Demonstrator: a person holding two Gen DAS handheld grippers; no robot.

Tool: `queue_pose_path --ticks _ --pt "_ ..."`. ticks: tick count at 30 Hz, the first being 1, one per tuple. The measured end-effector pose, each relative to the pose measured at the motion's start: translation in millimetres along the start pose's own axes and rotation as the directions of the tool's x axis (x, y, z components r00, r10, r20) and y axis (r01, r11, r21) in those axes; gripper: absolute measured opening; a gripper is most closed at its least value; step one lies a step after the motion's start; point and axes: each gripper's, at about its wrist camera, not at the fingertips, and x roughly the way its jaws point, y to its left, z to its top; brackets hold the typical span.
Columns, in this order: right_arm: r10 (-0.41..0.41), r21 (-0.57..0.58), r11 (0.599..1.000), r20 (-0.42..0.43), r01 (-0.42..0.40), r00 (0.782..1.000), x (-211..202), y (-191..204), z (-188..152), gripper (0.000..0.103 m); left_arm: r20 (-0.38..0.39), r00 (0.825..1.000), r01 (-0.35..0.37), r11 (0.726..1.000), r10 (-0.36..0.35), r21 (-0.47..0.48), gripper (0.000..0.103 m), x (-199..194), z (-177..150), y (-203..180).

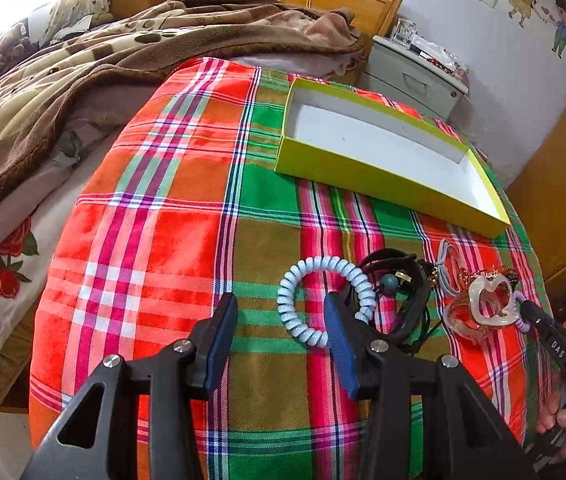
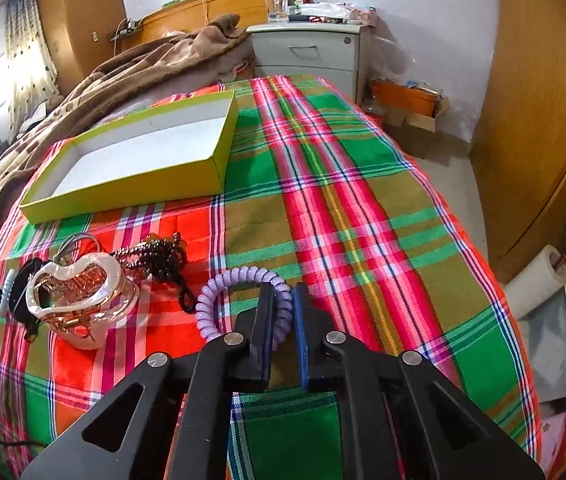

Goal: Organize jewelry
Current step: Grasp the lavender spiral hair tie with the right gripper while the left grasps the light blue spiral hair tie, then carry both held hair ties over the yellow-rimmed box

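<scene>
Right gripper (image 2: 283,304) is clenched on a purple coil hair tie (image 2: 219,300), the coil pinched between its fingers just above the plaid cloth (image 2: 363,208) on the bed. Left gripper (image 1: 279,320) is released, jaws wide apart, hovering at the blue coil hair tie (image 1: 323,296), which lies flat on the cloth; its right finger seems to overlap the coil's near edge, contact unclear. Black cord necklace (image 1: 399,300) sits just right of the blue coil. Clear hair claw (image 2: 83,296) lies left of the purple coil, dark beads (image 2: 159,256) behind it. Yellow-green box (image 2: 139,156) sits open at the far left.
</scene>
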Motion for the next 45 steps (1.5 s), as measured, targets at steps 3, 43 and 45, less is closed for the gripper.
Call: queue_pose_path --ticks 3,43,45 --pt "-0.008 0.006 1.000 0.028 0.008 1.000 -7.5 -1.5 2.4 0.010 -0.010 1.000 -0.017 1.000 0.017 0.013 0.046 2.7 1.3 -0.3" --pt "0.077 0.018 0.997 0.120 -0.080 0.990 -22.8 6.1 32.3 0.010 0.032 0.995 -0.101 0.990 0.098 0.102 0.010 2.1 5.5 -7.3" --pt "0.079 0.017 0.996 0.125 -0.082 0.989 -24.5 8.2 34.8 0.010 0.045 0.995 -0.090 0.991 0.085 0.102 0.010 -2.7 9.2 -7.5"
